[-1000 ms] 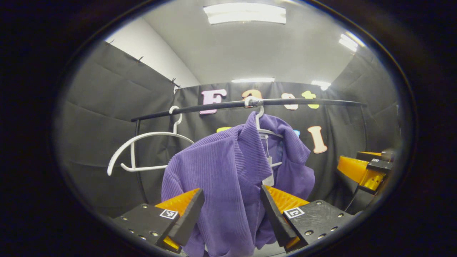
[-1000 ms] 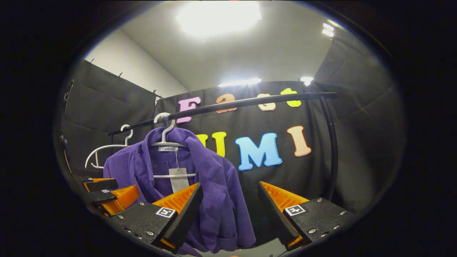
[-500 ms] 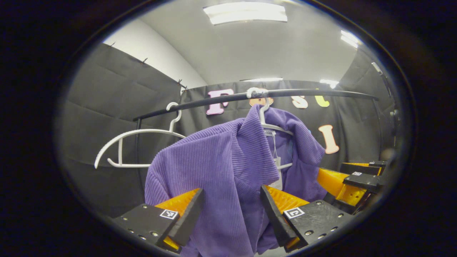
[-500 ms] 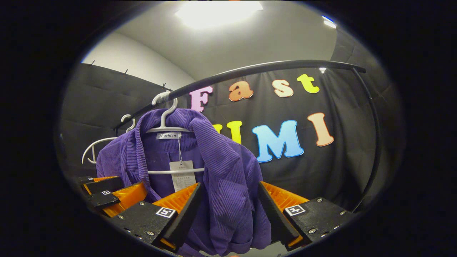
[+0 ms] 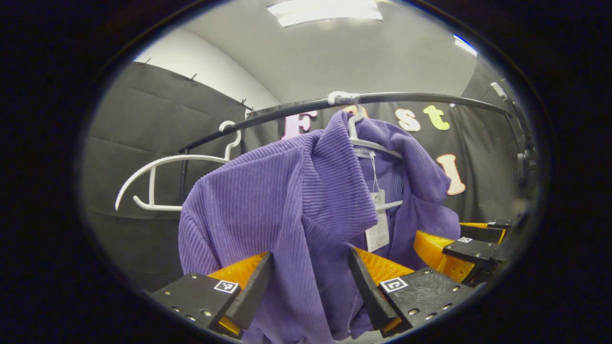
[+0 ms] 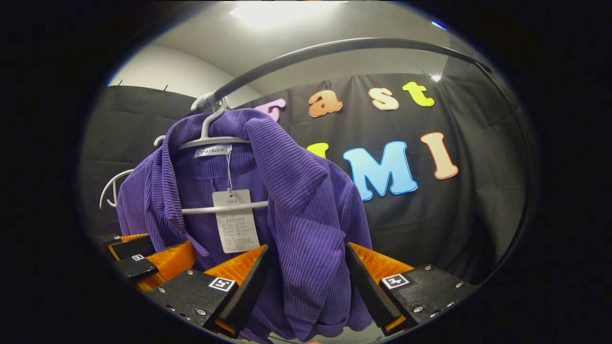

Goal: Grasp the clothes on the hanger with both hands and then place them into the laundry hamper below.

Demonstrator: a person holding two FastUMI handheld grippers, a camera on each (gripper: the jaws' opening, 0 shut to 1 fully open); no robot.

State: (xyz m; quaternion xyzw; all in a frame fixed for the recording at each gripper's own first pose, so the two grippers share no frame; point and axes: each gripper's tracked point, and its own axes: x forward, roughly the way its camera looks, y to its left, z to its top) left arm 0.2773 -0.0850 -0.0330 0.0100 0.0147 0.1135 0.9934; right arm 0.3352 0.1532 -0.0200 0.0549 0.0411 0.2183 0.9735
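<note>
Hanging on a white hanger (image 6: 210,138), purple shirt (image 5: 267,200), left gripper (image 5: 311,286) and right gripper (image 6: 306,282) both wide apart around its cloth.

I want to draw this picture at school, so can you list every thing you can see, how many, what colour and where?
Jacket: one, purple ribbed, hanging on a hanger on the rail, open at the front.
Hanger with jacket: one, white, hooked on the rail.
Empty hanger: one, white, on the rail beside the jacket.
Rail: one, black, running across the top.
Paper tag: one, white, dangling on a string inside the jacket.
Ceiling light: bright white, overhead.
Left claw: one, open, fingers on either side of the jacket's front panel.
Right claw: one, open, fingers on either side of the jacket's other front panel.
</note>
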